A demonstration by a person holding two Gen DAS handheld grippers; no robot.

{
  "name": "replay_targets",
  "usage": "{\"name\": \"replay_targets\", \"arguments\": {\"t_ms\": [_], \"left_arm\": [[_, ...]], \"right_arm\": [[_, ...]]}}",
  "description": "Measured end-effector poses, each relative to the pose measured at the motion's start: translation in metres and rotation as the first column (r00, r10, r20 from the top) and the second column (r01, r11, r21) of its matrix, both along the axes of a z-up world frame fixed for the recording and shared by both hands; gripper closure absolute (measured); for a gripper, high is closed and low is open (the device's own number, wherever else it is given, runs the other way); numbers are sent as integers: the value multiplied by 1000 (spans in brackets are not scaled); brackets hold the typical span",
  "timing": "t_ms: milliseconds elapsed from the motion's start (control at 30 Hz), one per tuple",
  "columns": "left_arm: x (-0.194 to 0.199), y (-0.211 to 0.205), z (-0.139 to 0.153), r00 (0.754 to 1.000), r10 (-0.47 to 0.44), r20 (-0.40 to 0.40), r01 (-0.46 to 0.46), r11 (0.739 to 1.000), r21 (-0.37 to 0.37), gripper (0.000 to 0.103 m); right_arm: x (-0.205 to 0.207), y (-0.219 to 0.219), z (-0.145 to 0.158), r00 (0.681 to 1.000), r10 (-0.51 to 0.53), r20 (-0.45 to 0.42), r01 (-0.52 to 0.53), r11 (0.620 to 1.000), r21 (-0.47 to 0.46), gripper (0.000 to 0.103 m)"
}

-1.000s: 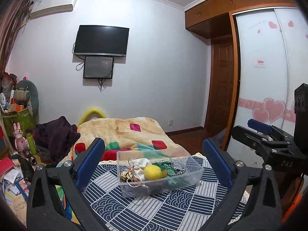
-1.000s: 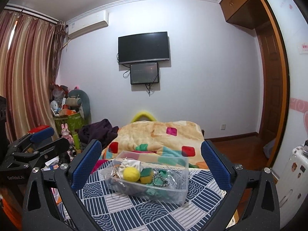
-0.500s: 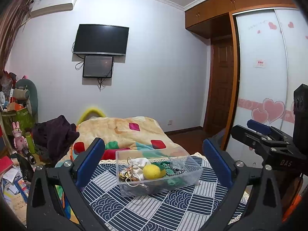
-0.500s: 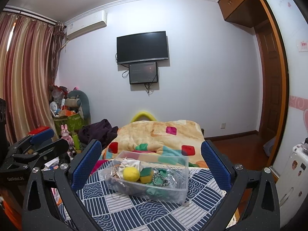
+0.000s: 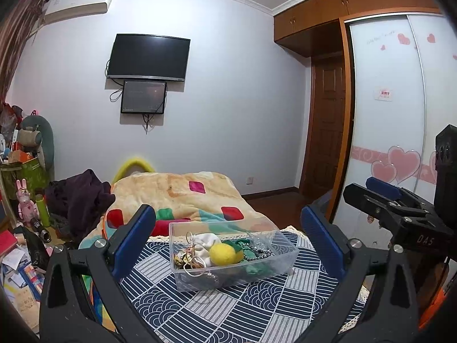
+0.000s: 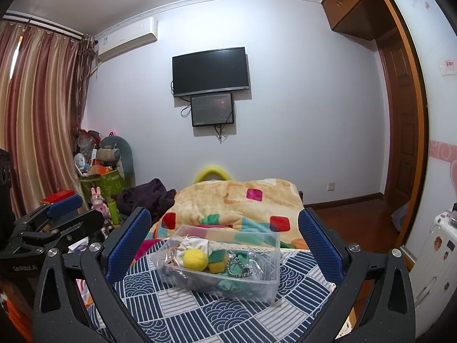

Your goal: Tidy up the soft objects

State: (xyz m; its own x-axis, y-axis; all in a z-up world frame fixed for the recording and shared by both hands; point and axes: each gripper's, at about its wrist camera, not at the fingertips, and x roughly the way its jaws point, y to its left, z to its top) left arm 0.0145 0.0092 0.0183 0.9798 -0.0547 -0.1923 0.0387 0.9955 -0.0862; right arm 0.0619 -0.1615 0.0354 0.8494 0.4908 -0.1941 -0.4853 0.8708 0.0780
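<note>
Clear box [image 5: 232, 254] sits on blue patterned cloth [image 5: 228, 314], straight ahead of both claws. Yellow ball [image 6: 195, 259] inside. Left claw [image 5: 228, 243] wide apart, empty. Right claw [image 6: 224, 243] wide apart, empty. Neither clearly nearer.

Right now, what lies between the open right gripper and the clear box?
Only bare patterned cloth. In the right wrist view nothing stands between the right gripper and the clear box holding the yellow ball.

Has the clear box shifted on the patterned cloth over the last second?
No. The clear box sits on the same squares of the patterned cloth.
</note>
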Motion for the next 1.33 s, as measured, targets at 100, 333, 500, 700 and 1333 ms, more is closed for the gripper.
{"name": "replay_targets", "arguments": {"t_ms": [100, 333, 500, 700, 1333], "left_arm": [[0, 0, 0, 1000, 2, 0, -2, 1000, 2, 0], [0, -1, 1, 1000, 4, -1, -4, 1000, 7, 0], [0, -1, 1, 1000, 3, -2, -3, 1000, 6, 0], [-1, -4, 0, 1000, -12, 4, 12, 1000, 15, 0], [-2, -5, 1, 1000, -14, -13, 14, 1000, -6, 0]], "right_arm": [[0, 0, 0, 1000, 1, 0, -1, 1000, 0, 0], [-1, 1, 0, 1000, 0, -6, 0, 1000, -5, 0], [-2, 0, 1, 1000, -2, -13, 2, 1000, -1, 0], [-1, 0, 0, 1000, -1, -18, 1, 1000, -2, 0], [-2, 5, -2, 1000, 4, -17, -4, 1000, -7, 0]]}}
